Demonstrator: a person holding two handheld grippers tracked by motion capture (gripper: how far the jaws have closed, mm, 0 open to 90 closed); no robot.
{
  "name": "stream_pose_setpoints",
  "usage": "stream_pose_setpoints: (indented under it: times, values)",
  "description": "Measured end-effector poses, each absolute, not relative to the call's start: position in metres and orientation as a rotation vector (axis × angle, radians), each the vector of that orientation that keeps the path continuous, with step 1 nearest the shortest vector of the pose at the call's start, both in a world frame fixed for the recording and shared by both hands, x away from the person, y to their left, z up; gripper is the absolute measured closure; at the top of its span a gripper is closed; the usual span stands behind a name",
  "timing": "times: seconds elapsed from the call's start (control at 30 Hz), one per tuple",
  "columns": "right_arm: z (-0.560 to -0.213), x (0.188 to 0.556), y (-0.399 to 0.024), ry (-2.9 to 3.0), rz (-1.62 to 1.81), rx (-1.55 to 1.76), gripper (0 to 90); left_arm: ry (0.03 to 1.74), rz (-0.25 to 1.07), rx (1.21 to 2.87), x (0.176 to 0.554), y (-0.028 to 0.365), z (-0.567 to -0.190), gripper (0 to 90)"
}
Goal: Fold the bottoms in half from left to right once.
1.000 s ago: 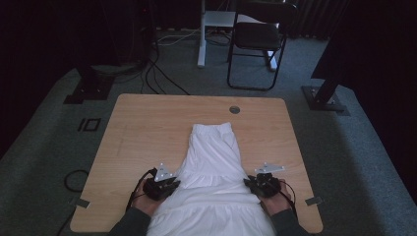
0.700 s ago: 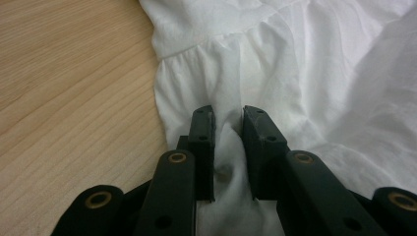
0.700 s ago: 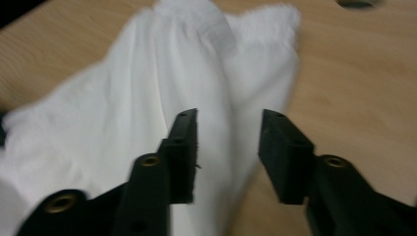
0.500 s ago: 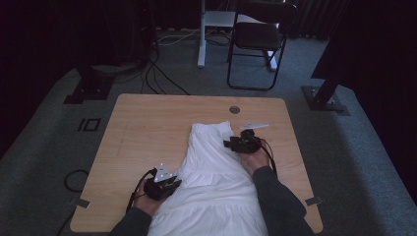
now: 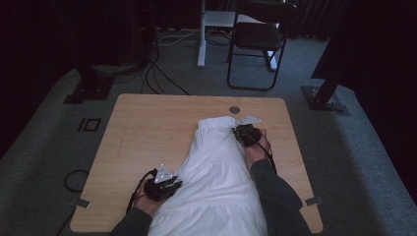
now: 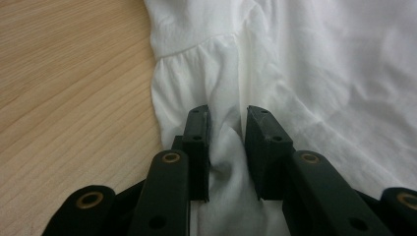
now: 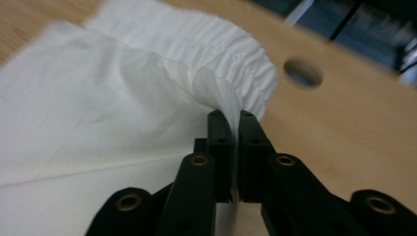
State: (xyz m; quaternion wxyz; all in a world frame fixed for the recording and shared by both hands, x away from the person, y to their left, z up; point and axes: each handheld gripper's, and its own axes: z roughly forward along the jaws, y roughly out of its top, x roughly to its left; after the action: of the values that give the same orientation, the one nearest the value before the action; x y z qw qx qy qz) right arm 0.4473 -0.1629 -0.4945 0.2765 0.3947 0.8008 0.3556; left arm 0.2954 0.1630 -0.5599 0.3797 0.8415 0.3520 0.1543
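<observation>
Behind table (image 5: 147, 128), folding chair (image 5: 255, 37), floor cables (image 5: 157, 73), dark stand (image 5: 327, 96)

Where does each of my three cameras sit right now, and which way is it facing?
High view: above the person's side, looking forward and down at table, forearms, both grippers.
Left gripper view: along its jaws, pinching white garment side edge.
Right gripper view: along its jaws, clamped on the gathered waistband.
Shared: the garment and wooden tabletop.

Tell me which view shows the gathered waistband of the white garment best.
The right gripper view: the gathered waistband sits close, pleats visible, the right gripper shut on its corner. The high view shows it small at the garment's far end. The left gripper view shows a lower seam instead.
</observation>
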Motion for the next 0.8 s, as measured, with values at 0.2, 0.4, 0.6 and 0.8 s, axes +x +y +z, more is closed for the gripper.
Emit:
stream_pose_setpoints:
  times: [0.2,0.4,0.6,0.8]
  values:
    - [-0.549,0.467,-0.178,2.222,1.025,1.307,67.2,0.877,0.367,2.159,0.292,0.163,-0.56,71.9]
    - [-0.555,0.458,-0.176,2.213,1.023,1.333,66.5,0.85,0.346,2.176,0.277,0.163,-0.559,72.0]
    - [-0.555,0.428,-0.166,2.223,0.993,1.321,67.3,0.834,0.287,2.182,0.251,0.164,-0.56,71.5]
    - [-0.554,0.424,-0.167,2.256,0.999,1.307,67.3,0.945,0.338,2.067,0.267,0.18,-0.534,47.4]
